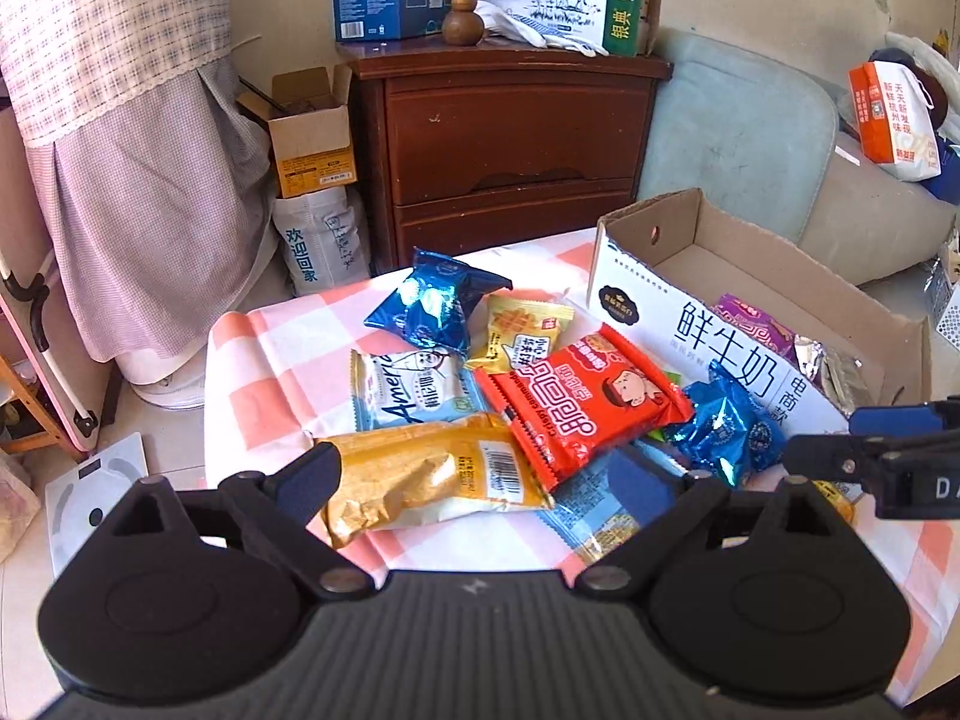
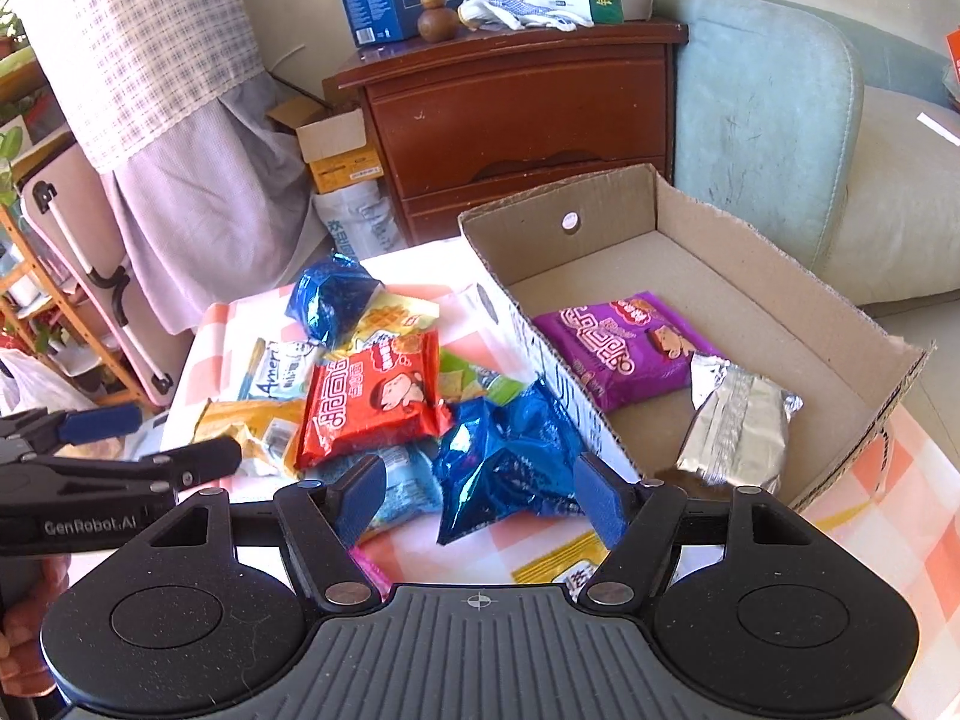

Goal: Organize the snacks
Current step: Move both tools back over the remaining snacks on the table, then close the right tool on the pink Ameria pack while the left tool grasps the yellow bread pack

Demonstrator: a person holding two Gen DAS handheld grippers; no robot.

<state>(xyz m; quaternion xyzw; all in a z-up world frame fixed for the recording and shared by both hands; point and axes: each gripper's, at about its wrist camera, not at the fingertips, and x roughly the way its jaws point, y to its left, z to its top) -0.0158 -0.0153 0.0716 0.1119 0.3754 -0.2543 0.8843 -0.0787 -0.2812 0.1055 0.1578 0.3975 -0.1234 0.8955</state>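
Several snack packets lie on a pink-checked tablecloth (image 1: pixel 270 354). My left gripper (image 1: pixel 480 480) is open, its jaws on either side of a golden packet (image 1: pixel 432 474) with a red packet (image 1: pixel 582 402) just beyond. My right gripper (image 2: pixel 480 495) is open around a crumpled blue foil packet (image 2: pixel 504 462). The red packet (image 2: pixel 372 399) lies left of it. An open cardboard box (image 2: pixel 750 300) holds a purple packet (image 2: pixel 630 348) and a silver packet (image 2: pixel 732 420). The box also shows in the left wrist view (image 1: pixel 750 264).
Other packets lie around: blue foil (image 1: pixel 429 306), yellow (image 1: pixel 522 330), light blue "America" (image 1: pixel 408 390). The right gripper enters the left view (image 1: pixel 840 456); the left gripper enters the right view (image 2: pixel 138 450). A wooden dresser (image 1: pixel 510 138) and a sofa (image 2: pixel 840 150) stand behind.
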